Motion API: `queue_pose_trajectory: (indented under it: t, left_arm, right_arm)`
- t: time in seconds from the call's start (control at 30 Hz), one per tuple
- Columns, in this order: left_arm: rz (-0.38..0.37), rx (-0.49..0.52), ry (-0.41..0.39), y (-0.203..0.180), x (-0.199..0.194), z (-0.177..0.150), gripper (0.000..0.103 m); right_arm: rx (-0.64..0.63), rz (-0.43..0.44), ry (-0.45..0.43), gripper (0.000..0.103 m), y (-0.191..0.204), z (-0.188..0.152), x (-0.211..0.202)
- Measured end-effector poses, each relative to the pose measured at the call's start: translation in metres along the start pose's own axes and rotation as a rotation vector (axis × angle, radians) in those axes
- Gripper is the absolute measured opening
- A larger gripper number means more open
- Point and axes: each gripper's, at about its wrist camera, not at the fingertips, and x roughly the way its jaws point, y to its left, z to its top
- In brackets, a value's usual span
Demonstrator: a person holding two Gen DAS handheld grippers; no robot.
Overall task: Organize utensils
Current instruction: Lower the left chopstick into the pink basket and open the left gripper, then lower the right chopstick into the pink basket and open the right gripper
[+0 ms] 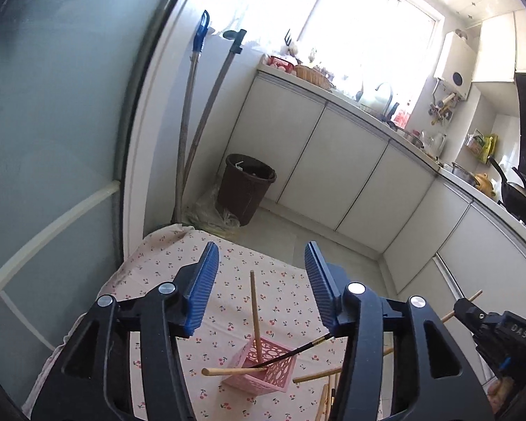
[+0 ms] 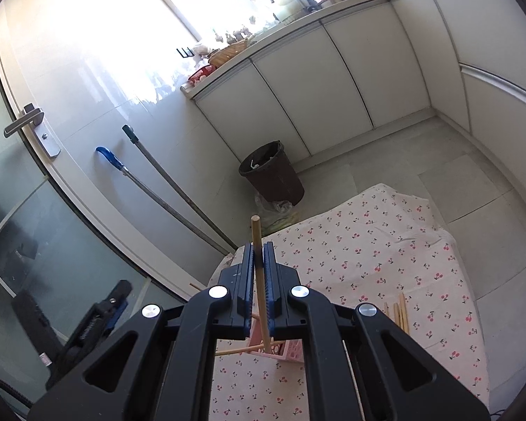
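Observation:
A pink perforated basket [image 1: 263, 368] stands on the cherry-print tablecloth [image 1: 179, 266]. Two wooden chopsticks [image 1: 255, 312] and a black chopstick [image 1: 291, 352] lean in it. My left gripper [image 1: 261, 256] is open and empty, held above the basket. My right gripper [image 2: 259, 256] is shut on a wooden chopstick [image 2: 256, 235], held upright over the basket [image 2: 284, 351]. The right gripper also shows at the right edge of the left wrist view [image 1: 473, 310], with the chopstick sticking out of it.
Loose wooden chopsticks lie on the cloth right of the basket [image 2: 399, 312] [image 1: 319, 375]. A brown bin [image 1: 245, 186] stands on the floor beyond the table, with two mop handles [image 1: 193, 112] against the wall. White cabinets [image 1: 350, 161] run along the far side.

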Motion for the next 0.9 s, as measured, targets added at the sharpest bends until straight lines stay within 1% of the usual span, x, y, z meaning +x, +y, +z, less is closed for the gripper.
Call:
queue_pose_trajectory:
  t: [0.1,0.23,0.27,0.33,0.4,0.47,0.53,0.6,0.63,0.67,0.7,0.8,0.87,0.9]
  left_arm:
    - [-0.011,-0.022,0.008,0.006,-0.003,0.006,0.052]
    - [0.003,-0.002,0.017,0.004,0.001,0.005,0.052]
    - [0.001,0.002,0.024,0.004,0.003,0.004,0.052]
    - [0.000,0.020,0.042,0.002,0.006,0.002,0.052]
    - [-0.003,0.045,0.052,0.000,0.006,-0.001,0.052]
    - [-0.009,0.081,0.056,-0.006,0.003,-0.004,0.052]
    - [-0.010,0.119,0.061,-0.012,0.001,-0.008,0.052]
    - [-0.016,0.148,0.071,-0.018,-0.002,-0.014,0.055]
    - [-0.016,0.163,0.078,-0.022,-0.003,-0.017,0.060]
    - [-0.011,0.177,0.082,-0.024,-0.003,-0.021,0.062]
    - [-0.005,0.188,0.083,-0.026,-0.004,-0.024,0.066]
    - [0.009,0.230,0.088,-0.032,-0.006,-0.034,0.069]
    - [0.018,0.254,0.092,-0.036,-0.007,-0.041,0.072]
    - [0.022,0.264,0.093,-0.038,-0.008,-0.044,0.073]
  right_arm:
    - [-0.017,-0.021,0.002,0.006,0.007,-0.002,0.016]
    - [-0.023,-0.042,0.008,0.006,0.013,-0.008,0.043]
    - [-0.026,-0.044,0.009,0.009,0.013,-0.011,0.050]
    - [-0.030,-0.052,0.033,0.010,0.014,-0.018,0.064]
    - [-0.032,-0.044,0.065,0.012,0.014,-0.025,0.070]
    - [-0.071,-0.051,0.074,0.012,0.021,-0.030,0.067]
    - [-0.129,-0.079,0.067,0.014,0.029,-0.035,0.058]
    - [-0.168,-0.100,0.055,0.023,0.033,-0.039,0.047]
    - [-0.183,-0.113,0.046,0.033,0.033,-0.042,0.041]
    - [-0.199,-0.128,0.039,0.036,0.033,-0.044,0.034]
    - [-0.215,-0.144,0.035,0.036,0.032,-0.046,0.029]
    - [-0.247,-0.191,0.028,0.038,0.025,-0.053,0.016]
    - [-0.261,-0.220,0.022,0.046,0.017,-0.059,0.006]
    - [-0.264,-0.231,0.020,0.047,0.013,-0.061,0.002]
